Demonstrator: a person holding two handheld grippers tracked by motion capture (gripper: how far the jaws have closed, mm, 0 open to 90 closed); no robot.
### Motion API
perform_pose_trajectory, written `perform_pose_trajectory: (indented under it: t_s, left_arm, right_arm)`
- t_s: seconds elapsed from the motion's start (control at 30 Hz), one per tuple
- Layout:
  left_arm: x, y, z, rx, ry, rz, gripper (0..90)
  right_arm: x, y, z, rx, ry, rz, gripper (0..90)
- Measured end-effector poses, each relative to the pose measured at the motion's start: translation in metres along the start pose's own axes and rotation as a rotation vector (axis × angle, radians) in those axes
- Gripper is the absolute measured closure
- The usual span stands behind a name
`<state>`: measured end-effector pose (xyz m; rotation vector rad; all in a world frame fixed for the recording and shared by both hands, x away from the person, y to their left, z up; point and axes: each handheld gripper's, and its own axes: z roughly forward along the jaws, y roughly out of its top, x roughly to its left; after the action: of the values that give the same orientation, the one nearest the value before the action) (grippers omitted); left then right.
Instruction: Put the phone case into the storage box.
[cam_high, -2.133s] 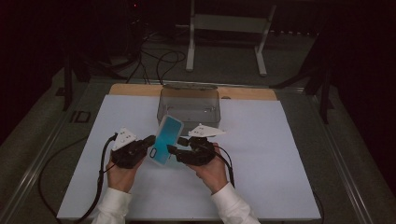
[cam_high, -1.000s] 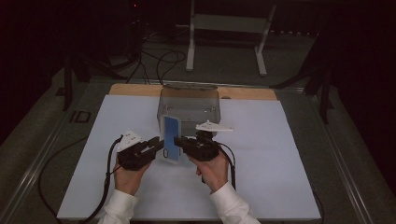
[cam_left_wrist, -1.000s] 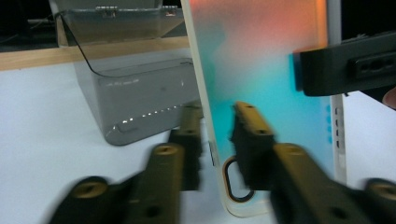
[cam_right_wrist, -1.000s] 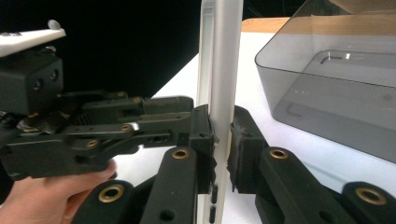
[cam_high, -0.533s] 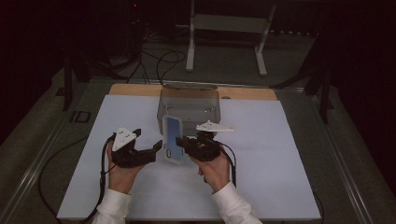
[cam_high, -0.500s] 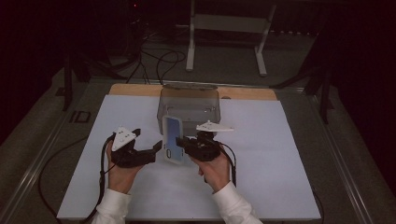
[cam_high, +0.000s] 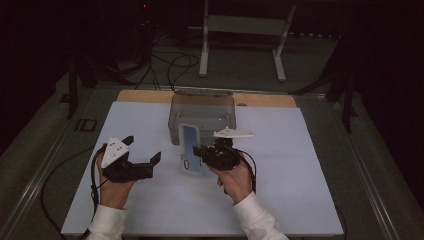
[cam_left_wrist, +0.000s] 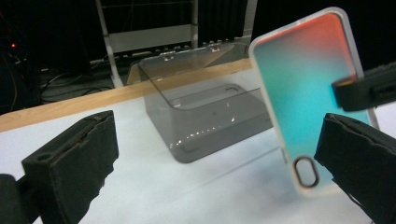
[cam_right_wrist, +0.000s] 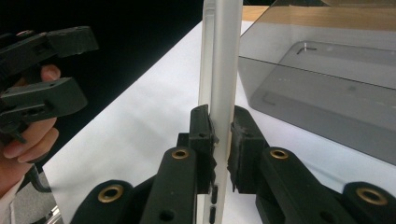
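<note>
Lying white over the desk (cam_high: 300, 200), wooden strip at the far edge, dark room and metal stand (cam_high: 240, 30) beyond. Sitting mid-desk, a smoky clear plastic box (cam_high: 202, 112). Right tool (cam_high: 196, 152) pinching an upright blue translucent phone case (cam_high: 189, 142) just near of the box; left tool (cam_high: 142, 152) spreading empty, just left.

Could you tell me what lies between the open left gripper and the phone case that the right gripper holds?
Only bare white table surface lies between the left gripper and the phone case, as the high view shows.
</note>
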<state>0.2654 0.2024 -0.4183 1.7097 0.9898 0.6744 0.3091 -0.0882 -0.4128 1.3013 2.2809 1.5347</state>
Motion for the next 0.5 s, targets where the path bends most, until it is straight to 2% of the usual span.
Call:
perform_pose_trajectory:
  t_s: [0.17,0.5]
  left_arm:
    - [0.007,-0.006,-0.011,-0.042,0.009,-0.006,0.1]
    - [0.015,-0.021,-0.025,-0.054,0.06,0.028,0.1]
  right_arm:
    - [-0.002,0.002,-0.002,0.002,-0.002,0.001,81.6]
    - [-0.007,0.008,-0.009,0.007,-0.022,-0.004,81.6]
